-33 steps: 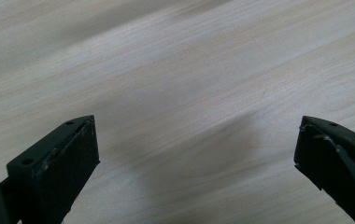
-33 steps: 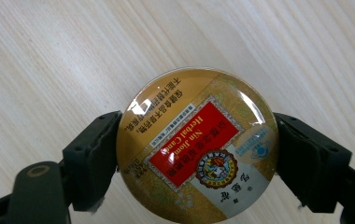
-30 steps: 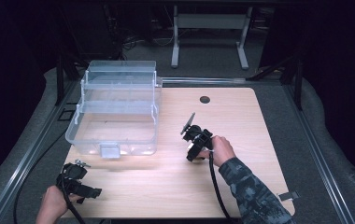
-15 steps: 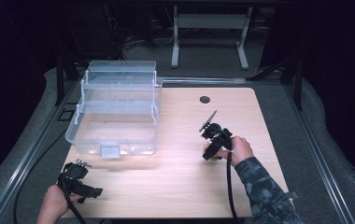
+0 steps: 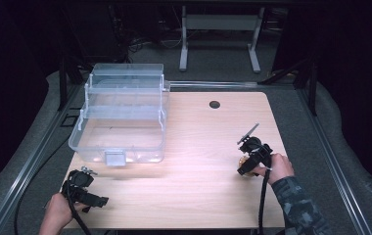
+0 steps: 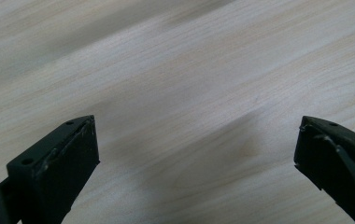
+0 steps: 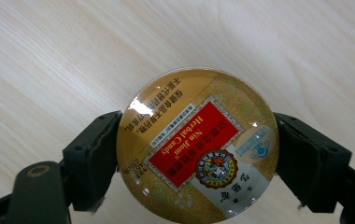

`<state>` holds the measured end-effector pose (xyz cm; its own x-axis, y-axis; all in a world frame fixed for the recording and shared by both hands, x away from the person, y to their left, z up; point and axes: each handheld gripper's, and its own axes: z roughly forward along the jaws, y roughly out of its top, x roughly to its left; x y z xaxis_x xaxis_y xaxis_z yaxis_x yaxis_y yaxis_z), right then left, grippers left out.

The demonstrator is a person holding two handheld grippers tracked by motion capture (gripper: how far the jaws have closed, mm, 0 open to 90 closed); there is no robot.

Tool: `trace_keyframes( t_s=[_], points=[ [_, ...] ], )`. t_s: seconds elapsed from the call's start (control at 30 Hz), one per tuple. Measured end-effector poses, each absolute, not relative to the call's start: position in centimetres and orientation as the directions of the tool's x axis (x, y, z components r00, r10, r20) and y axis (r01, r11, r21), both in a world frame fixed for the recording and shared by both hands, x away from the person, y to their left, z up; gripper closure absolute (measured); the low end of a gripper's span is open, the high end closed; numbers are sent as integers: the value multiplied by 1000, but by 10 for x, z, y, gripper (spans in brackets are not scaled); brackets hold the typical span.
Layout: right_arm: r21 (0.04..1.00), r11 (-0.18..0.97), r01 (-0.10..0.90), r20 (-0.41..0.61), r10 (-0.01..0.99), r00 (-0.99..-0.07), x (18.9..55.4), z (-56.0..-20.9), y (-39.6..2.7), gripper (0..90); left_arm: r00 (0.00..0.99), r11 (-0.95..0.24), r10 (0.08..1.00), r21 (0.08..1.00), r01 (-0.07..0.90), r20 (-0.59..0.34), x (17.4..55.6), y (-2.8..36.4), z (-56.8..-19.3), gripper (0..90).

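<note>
Dark floor surrounds the pale wooden bench (image 5: 194, 147), where the right claw (image 7: 196, 154) clenches a round gold herbal-candy tin (image 7: 196, 144) by its rim, seemingly for carrying, well apart from the clear tiered plastic organiser box (image 5: 123, 117), while the left claw (image 6: 196, 149) rests released.

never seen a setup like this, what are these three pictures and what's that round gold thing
A person sits at a wooden table with a hand-held two-jaw gripper in each hand. The high view looks down from above. The other two pictures come from cameras riding on the grippers, looking along their black jaws. The left gripper is open over bare wood. The right gripper is clamped on the sides of a round gold candy tin with a red label reading Herbal Candy. A clear plastic tiered box stands open at the table's far left.
</note>
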<state>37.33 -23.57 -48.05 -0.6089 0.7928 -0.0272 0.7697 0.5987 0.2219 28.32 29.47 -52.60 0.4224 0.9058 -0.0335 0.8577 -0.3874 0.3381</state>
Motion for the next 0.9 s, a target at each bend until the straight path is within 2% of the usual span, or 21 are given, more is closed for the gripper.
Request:
trace_keyframes(
  t_s=[0.17,0.2,0.23,0.53,0.67,0.7,0.77,0.9],
  points=[
    [184,577,796,-45,814,-580,362,-492,-253,200,429,-394,903,335,856,-33,284,294,-526,2],
    [187,573,798,-18,814,-580,360,-494,-257,200,432,-397,901,336,854,-32,284,294,-526,2],
    [181,572,800,-43,817,-575,356,-496,-260,200,432,-397,901,337,853,-32,284,294,-526,2],
    [176,524,834,-49,850,-524,331,-508,-295,200,431,-397,902,338,853,-30,285,293,-525,2],
    [166,512,843,-44,857,-513,323,-515,-303,200,434,-401,900,335,853,-29,285,293,-525,2],
    [134,516,846,-40,856,-515,323,-514,-304,200,434,-400,900,336,852,-29,285,293,-525,2],
    [147,511,847,-61,859,-508,320,-519,-306,199,430,-396,902,338,854,-31,285,292,-525,2],
    [144,498,855,-35,866,-498,318,-523,-310,198,435,-402,900,334,853,-28,285,292,-525,2]
  ],
)
